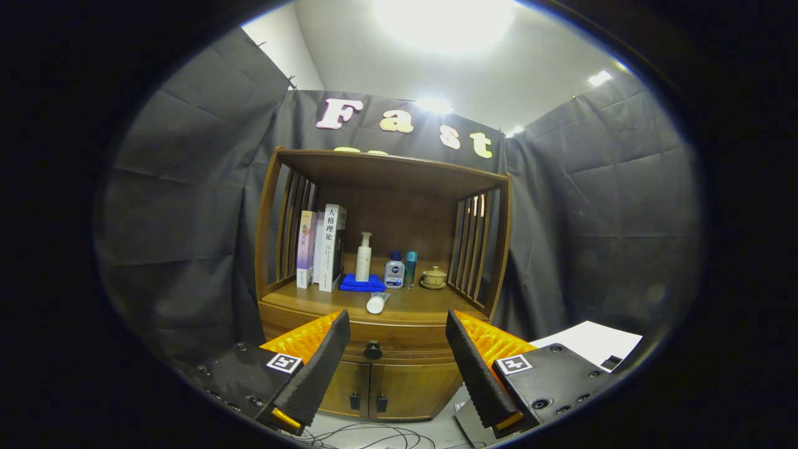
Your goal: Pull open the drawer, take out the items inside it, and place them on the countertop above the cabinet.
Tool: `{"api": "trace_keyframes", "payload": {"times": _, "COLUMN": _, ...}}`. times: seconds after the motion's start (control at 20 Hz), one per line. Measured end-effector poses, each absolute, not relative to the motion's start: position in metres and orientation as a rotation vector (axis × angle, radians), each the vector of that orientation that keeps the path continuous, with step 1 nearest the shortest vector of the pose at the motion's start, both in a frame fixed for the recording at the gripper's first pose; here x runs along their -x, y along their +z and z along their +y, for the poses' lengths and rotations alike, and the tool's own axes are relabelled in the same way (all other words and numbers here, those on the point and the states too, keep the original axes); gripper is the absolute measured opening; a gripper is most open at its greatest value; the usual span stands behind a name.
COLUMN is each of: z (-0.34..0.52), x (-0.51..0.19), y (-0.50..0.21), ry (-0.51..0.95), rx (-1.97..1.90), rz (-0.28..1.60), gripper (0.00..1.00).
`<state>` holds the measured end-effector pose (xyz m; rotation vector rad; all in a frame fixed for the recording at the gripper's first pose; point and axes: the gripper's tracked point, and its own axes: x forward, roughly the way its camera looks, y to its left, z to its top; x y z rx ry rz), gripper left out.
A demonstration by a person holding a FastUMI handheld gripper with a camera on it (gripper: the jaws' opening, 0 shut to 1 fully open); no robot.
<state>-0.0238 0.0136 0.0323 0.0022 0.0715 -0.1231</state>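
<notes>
A wooden cabinet (399,374) stands ahead against the cloth wall. Its drawer (399,340) is pushed in, with a dark round knob (373,350) showing between my fingers, some way beyond them. My gripper (398,324) is open, its black ridged fingers (324,368) spread wide with nothing between them. On the countertop (411,305) a white tube (378,302) lies on its side near the front edge. What the drawer holds is hidden.
Further back on the countertop stand books (324,246), a white pump bottle (363,257) on a blue cloth (361,284), two small bottles (399,269) and a lidded cup (434,277). Two small doors (368,390) sit below the drawer. Cables (361,433) lie on the floor; a white sheet (592,343) lies to the right.
</notes>
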Motion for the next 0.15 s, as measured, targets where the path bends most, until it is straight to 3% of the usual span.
{"api": "trace_keyframes", "payload": {"times": 0.15, "z": 0.0124, "x": 0.0268, "y": 0.0396, "ry": -0.131, "rx": -0.049, "rz": 0.058, "gripper": 0.98}}
